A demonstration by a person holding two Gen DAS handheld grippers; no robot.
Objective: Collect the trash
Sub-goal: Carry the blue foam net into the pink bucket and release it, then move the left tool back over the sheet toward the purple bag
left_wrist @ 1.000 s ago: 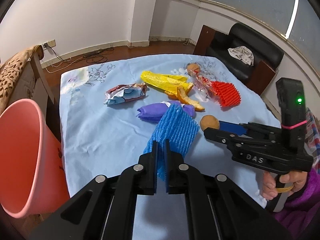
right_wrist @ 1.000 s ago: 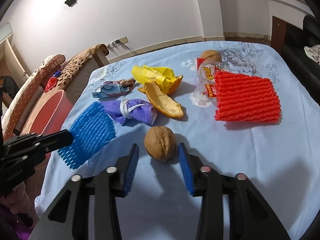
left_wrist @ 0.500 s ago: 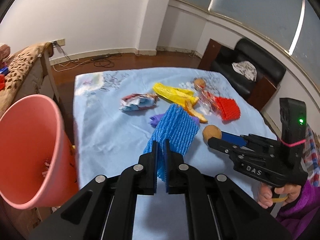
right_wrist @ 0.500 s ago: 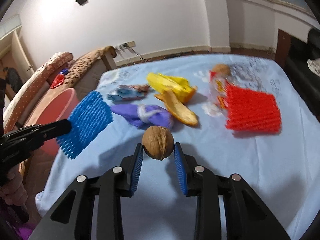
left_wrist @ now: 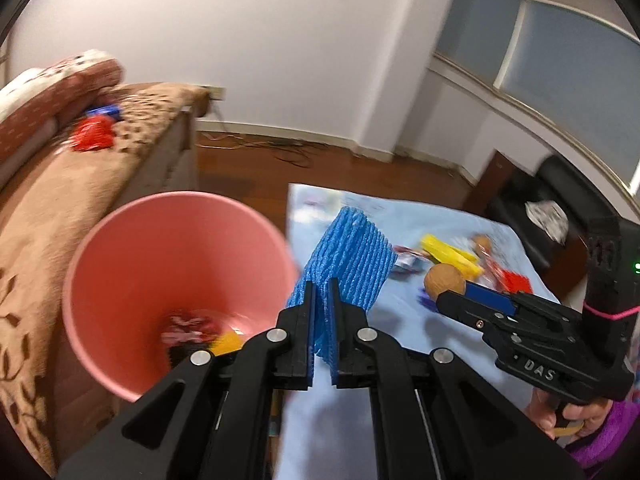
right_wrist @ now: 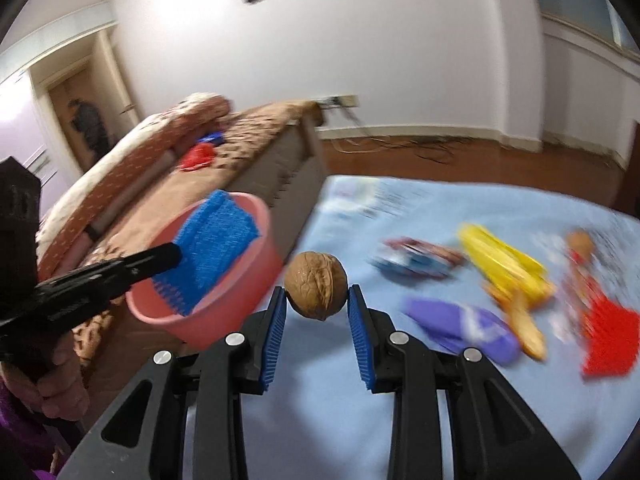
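Note:
My left gripper (left_wrist: 321,286) is shut on a blue foam net (left_wrist: 348,256), held up beside the rim of the pink bin (left_wrist: 120,240). In the right wrist view the same net (right_wrist: 212,244) hangs in front of the bin (right_wrist: 236,292). My right gripper (right_wrist: 316,300) is shut on a brown walnut (right_wrist: 316,285), lifted above the blue tablecloth (right_wrist: 400,420); the walnut (left_wrist: 444,282) also shows in the left wrist view. On the cloth lie a purple mask (right_wrist: 468,328), a yellow bag (right_wrist: 504,260), an orange peel (right_wrist: 524,324), a red foam net (right_wrist: 608,340) and a printed wrapper (right_wrist: 416,260).
A brown patterned sofa (left_wrist: 80,184) stands behind the bin, with red and blue items on it. The bin holds some wrappers (left_wrist: 192,328) at its bottom. A black armchair (left_wrist: 552,196) stands beyond the table's far right. A person's hand (left_wrist: 568,428) grips the right handle.
Both grippers lifted and swung left toward the pink bin, carrying the blue net and the walnut. The right jaws, first apart around the walnut on the cloth, shut on it and raised it.

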